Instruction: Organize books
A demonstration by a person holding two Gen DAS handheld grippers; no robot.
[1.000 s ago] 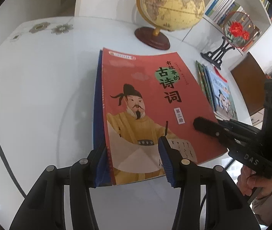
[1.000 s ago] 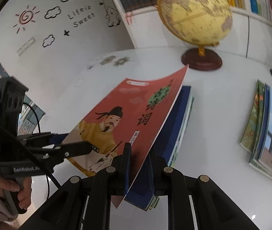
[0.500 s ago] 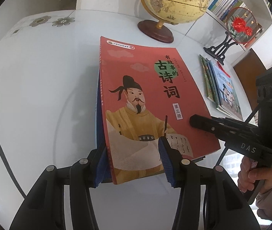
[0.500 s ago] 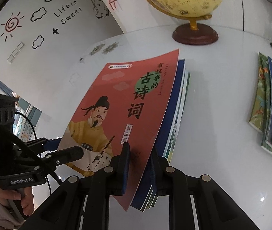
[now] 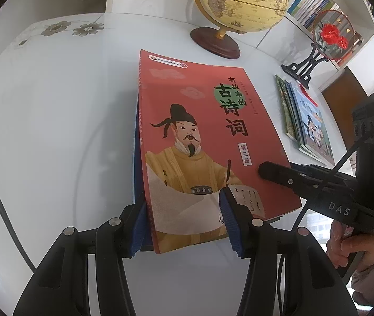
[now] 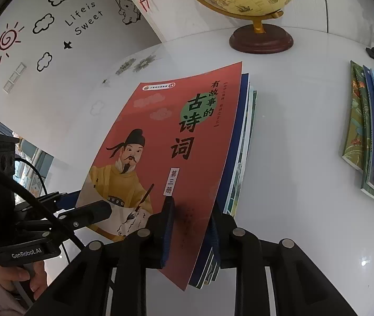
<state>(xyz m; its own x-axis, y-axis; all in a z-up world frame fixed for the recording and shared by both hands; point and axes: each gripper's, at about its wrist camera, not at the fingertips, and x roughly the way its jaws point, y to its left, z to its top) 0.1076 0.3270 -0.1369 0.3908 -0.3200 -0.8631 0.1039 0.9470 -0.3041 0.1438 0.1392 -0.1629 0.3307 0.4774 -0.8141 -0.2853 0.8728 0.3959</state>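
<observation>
The white desk [image 5: 55,131] carries two groups of books. The nearer one is a stack [image 6: 244,142] with the red book [image 5: 200,137] on top, its cover roughly squared over a blue book and greener ones beneath; their edges peek out along the right side in the right wrist view, so the stack is not yet fully flush. A second pile [image 5: 305,121] lies well apart toward the shelf side, fanned out with its spines stepped; it looks untouched and probably waits to be tidied or merged.

Behind both stand a globe [image 5: 239,2] and a round fan ornament [image 5: 329,36] on a black stand, with a bookshelf [image 5: 308,2] beyond.

The left claw [image 5: 184,218] sits at the near end of the stack, half wide, one pad at the spine side and the other over the cover, not clearly pinching. The right claw [image 6: 190,226] straddles the red cover's right corner; its jaws are opening, with the cover and the books under it between them, so it seems to be letting go after laying the red book down.
</observation>
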